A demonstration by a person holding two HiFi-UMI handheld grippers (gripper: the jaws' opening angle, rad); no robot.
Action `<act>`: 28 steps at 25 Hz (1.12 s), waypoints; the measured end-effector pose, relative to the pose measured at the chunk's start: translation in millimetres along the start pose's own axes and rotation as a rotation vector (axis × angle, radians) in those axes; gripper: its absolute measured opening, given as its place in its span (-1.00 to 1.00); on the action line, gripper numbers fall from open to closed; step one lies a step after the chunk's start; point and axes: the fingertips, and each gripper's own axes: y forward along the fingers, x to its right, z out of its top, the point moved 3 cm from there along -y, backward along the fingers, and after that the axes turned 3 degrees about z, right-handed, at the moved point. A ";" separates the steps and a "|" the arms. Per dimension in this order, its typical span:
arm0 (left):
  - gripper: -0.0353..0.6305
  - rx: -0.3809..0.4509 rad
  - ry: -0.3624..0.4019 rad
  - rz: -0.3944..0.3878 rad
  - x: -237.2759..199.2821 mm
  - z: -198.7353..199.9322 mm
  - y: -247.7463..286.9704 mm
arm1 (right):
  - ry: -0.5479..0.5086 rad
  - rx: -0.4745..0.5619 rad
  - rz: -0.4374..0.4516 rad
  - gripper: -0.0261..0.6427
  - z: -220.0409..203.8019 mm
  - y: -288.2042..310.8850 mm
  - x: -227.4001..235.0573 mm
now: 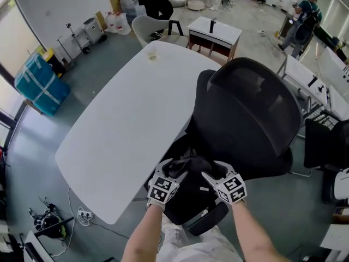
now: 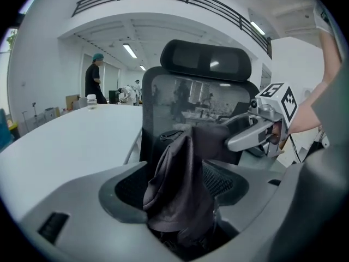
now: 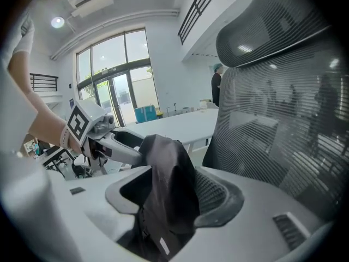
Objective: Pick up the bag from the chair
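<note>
Count: one black fabric bag (image 1: 188, 182), one black mesh office chair (image 1: 251, 113), one white oval table (image 1: 131, 124), two grippers, left gripper (image 1: 173, 173) and right gripper (image 1: 214, 176) | Bag: on chair seat, top bunched upward | Jaws: each pair clamped on bag fabric, facing each other | Room: table edge just beside seat at left, backrest beyond bag, open air above

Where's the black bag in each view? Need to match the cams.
Head view: bag at bottom centre, gripped between left gripper and right gripper.
Left gripper view: bag at lower centre, bunched between the jaws.
Right gripper view: bag at lower centre, slightly left, between the jaws.
Shared landmark: the chair's mesh backrest, just beyond the bag in all three views.
</note>
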 end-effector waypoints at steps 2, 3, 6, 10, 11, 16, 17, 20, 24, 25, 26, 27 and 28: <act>0.04 -0.024 0.021 0.010 1.1 -1.4 4.6 | -0.001 -0.008 -0.013 -0.24 -1.3 2.3 1.6; 0.04 -0.031 0.029 0.018 1.1 -1.6 6.0 | 0.000 -0.010 -0.018 -0.25 -1.2 3.1 2.3; -0.07 -0.035 0.034 0.033 1.0 -3.0 10.0 | 0.003 -0.011 -0.030 -0.30 -0.5 4.9 4.1; -0.46 -0.055 0.024 0.014 7.8 -5.2 12.8 | -0.005 -0.038 -0.047 -0.55 -3.5 7.8 4.6; -0.55 -0.058 0.024 0.011 10.0 -6.7 13.1 | -0.004 -0.045 -0.048 -0.65 -4.3 8.6 3.4; -0.71 -0.039 0.004 0.004 17.0 -4.8 7.0 | 0.036 -0.039 -0.030 -0.83 -3.4 7.3 -4.0; -0.72 -0.036 -0.005 0.001 18.4 -4.0 4.8 | 0.048 -0.035 -0.027 -0.83 -2.7 5.6 -5.1; -0.74 -0.026 -0.017 -0.004 23.8 -0.5 -1.2 | 0.076 -0.024 -0.027 -0.84 -0.6 -0.3 -6.6; -0.75 -0.018 -0.017 -0.005 30.3 5.0 -8.9 | 0.113 -0.005 -0.040 -0.85 3.2 -10.1 -9.3; -0.75 -0.014 -0.017 -0.004 32.2 7.3 -11.4 | 0.117 0.000 -0.043 -0.85 4.7 -13.3 -10.5; -0.75 -0.009 -0.019 -0.003 33.9 9.8 -14.0 | 0.119 0.005 -0.045 -0.85 6.3 -16.4 -11.8; -0.76 -0.004 -0.021 -0.001 35.5 12.4 -16.9 | 0.121 0.010 -0.046 -0.85 8.3 -19.5 -13.3; -0.76 0.001 -0.024 0.002 36.9 15.2 -20.4 | 0.122 0.015 -0.047 -0.85 10.4 -22.7 -15.1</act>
